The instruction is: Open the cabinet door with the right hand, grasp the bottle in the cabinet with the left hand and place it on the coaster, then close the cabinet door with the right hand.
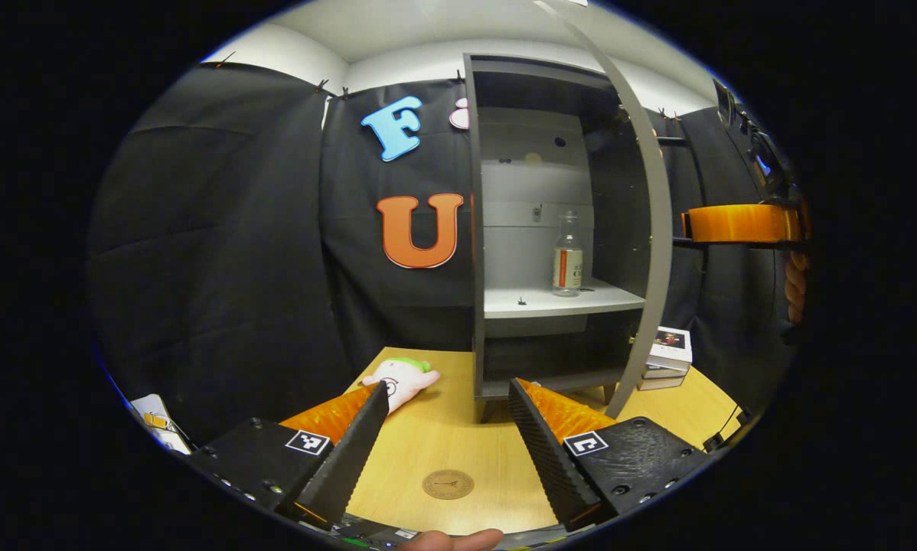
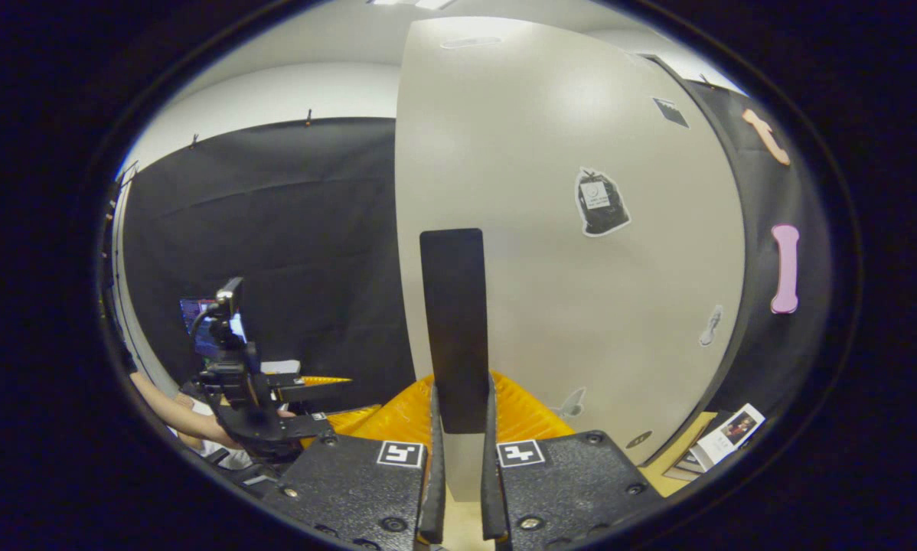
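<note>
A clear bottle (image 1: 567, 256) with an orange-striped label stands upright on the middle shelf of the grey cabinet (image 1: 475, 229). The cabinet door (image 1: 652, 229) is swung open, edge-on in the left gripper view. A round brown coaster (image 1: 448, 484) lies on the wooden table (image 1: 458, 436), between the fingers of my left gripper (image 1: 448, 386), which is open, holds nothing and is well short of the cabinet. In the right gripper view my right gripper (image 2: 462, 398) is shut on the door's (image 2: 581, 306) black vertical handle (image 2: 455, 321). The right gripper's orange body (image 1: 742, 223) shows past the door edge.
A pink and green plush toy (image 1: 401, 379) lies on the table left of the cabinet's foot. A small stack of booklets (image 1: 669, 356) sits to the cabinet's right. The left gripper (image 2: 252, 398), held by a hand, is far off at the lower left of the right gripper view.
</note>
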Demonstrator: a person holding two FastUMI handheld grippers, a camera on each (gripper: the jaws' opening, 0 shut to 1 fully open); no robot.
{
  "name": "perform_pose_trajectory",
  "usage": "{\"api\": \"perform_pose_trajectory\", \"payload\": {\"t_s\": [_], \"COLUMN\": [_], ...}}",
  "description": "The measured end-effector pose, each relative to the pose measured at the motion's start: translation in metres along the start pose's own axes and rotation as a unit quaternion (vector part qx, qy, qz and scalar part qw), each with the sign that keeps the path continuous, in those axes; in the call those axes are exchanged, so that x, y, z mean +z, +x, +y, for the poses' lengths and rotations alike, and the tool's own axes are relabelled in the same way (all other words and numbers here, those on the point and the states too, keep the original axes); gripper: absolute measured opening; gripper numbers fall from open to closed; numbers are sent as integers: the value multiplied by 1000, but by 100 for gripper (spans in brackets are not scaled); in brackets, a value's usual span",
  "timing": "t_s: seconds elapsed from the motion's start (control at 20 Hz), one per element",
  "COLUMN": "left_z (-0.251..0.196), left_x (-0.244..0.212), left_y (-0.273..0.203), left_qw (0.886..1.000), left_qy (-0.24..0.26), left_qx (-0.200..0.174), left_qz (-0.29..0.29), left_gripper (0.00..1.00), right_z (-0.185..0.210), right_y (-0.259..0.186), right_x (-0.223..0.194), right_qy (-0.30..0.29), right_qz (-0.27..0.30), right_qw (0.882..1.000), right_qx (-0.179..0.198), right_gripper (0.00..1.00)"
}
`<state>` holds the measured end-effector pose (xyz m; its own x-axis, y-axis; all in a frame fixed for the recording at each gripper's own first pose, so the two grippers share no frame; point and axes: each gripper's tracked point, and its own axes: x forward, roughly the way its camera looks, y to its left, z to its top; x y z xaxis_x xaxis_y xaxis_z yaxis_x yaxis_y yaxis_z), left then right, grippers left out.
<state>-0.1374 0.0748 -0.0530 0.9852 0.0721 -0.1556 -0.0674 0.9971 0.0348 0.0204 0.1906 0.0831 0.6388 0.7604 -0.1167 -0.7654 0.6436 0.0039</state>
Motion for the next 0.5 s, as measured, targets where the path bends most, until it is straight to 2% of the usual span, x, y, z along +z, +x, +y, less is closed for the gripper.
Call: {"api": "perform_pose_trajectory", "payload": {"t_s": [0.15, 0.35, 0.5], "left_z": [-35, -75, -94], "left_x": [-2, 12, 34], "left_y": [25, 62, 87], "left_qw": [1000, 1000, 1000], "left_qy": [0, 7, 12], "left_qx": [-11, -16, -2], "left_qz": [10, 5, -11], "left_gripper": [95, 95, 95], "right_z": [-5, -11, -17], "right_y": [-8, -30, -36], "right_x": [-2, -4, -5], "right_qy": [11, 17, 25], "right_qz": [1, 3, -3], "right_qw": [1000, 1000, 999], "right_qx": [12, 7, -20], "right_gripper": [22, 22, 21]}}
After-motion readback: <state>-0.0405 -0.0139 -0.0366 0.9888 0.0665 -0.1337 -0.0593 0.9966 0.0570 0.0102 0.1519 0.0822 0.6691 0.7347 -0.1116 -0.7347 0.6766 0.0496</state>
